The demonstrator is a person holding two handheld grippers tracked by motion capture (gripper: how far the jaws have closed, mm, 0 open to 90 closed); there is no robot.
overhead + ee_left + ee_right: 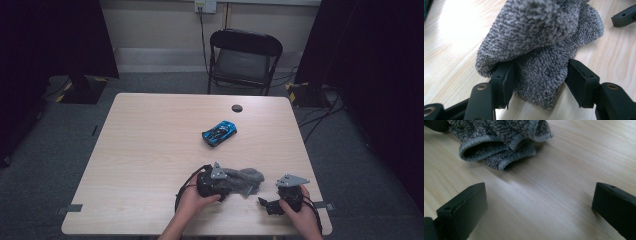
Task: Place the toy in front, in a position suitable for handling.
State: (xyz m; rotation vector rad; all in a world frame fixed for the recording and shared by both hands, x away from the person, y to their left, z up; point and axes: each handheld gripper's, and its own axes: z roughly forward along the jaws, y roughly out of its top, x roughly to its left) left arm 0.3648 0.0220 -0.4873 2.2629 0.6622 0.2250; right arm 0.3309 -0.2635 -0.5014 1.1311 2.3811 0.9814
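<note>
**Left gripper at the grey sock, right gripper waiting beside it**

High view: the grey sock (243, 180) lies bunched near the front edge of the wooden table (150, 150), well nearer the person than the blue toy car (219, 133). The left gripper (220, 187) sits at the sock's left end; the right gripper (270, 205) rests just right of the sock, apart from it.

Left gripper view: the sock (544, 45) lies between the two jaws, which stand spread. One jaw touches the fabric's folded edge; the other stands just beside it. The grasp looks about to be made rather than made, so the step in hand seems to be taking hold of the sock. The next move calls for closing squarely on the thick fold.

Right gripper view: the jaws are wide apart over bare wood, holding nothing. The sock's ribbed cuff (499, 143) lies ahead of them, near but untouched.
</note>
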